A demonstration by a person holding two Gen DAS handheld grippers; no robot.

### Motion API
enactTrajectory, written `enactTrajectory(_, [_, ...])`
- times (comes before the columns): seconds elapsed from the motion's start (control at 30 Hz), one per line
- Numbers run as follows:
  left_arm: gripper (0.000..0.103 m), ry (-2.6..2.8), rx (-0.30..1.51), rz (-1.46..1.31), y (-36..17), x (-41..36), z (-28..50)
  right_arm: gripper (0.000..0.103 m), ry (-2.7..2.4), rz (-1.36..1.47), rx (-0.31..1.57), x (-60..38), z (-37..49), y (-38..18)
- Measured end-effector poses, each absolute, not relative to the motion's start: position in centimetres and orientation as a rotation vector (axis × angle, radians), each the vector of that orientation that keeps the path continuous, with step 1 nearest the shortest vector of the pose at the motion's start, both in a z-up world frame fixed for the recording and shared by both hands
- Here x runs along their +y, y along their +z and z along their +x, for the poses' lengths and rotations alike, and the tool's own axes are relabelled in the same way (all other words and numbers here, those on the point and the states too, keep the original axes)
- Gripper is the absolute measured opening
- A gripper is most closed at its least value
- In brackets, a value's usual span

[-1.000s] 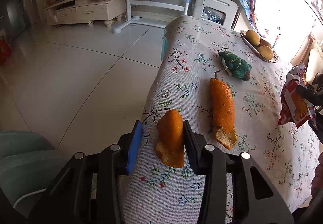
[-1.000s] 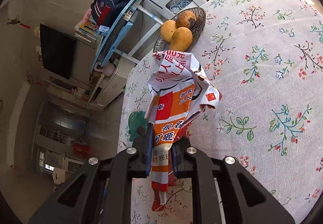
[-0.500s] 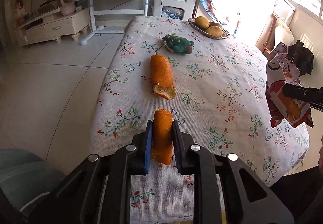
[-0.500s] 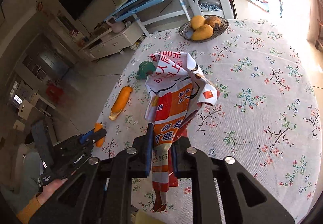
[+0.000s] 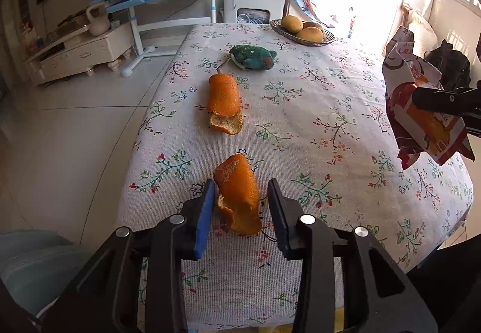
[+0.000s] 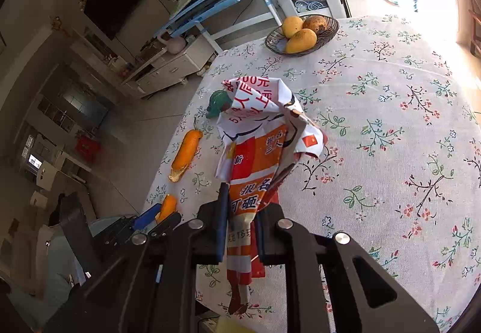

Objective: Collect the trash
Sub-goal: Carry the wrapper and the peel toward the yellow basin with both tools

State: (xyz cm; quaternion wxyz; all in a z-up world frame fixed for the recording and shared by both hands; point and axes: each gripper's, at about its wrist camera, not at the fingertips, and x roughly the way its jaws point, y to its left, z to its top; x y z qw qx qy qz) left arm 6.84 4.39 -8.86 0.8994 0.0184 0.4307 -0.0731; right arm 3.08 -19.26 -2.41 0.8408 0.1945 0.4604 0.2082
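Closest in, the left hand-held gripper [image 5: 240, 206] straddles a short piece of orange peel [image 5: 237, 194] at the near edge of the desk [image 5: 345, 110]. Its jaws have just been easing apart, and the right pad stands clear of the peel: released, not gripping. The right hand-held gripper [image 6: 240, 224] is clenched on a crumpled red, orange and white paper wrapper [image 6: 261, 140] held above the flowered cloth; it carries Chinese print, with "报名" readable. Further up the left edge lies a longer orange peel [image 5: 224, 101]. Just beyond it sits a green stuffed toy [image 5: 252, 58]. At the far edge, a wire basket [image 5: 326, 43] holds yellow fruit [image 5: 291, 24].
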Motion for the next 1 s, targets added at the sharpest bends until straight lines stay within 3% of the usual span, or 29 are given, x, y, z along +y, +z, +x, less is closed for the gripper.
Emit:
enactTrajectory(0.43, [0.020, -0.201, 0.757, 0.005, -5.2, 3.3, 4.4, 0.016, 0.446, 0.377, 0.943, -18.9, 2.0, -1.9])
enactTrajectory(1.0, [0.020, -0.212, 0.719, 0.040, -4.9, 1.0, 0.7, 0.016, 0.456, 0.433, 0.879, -20.9, -0.8, -0.9])
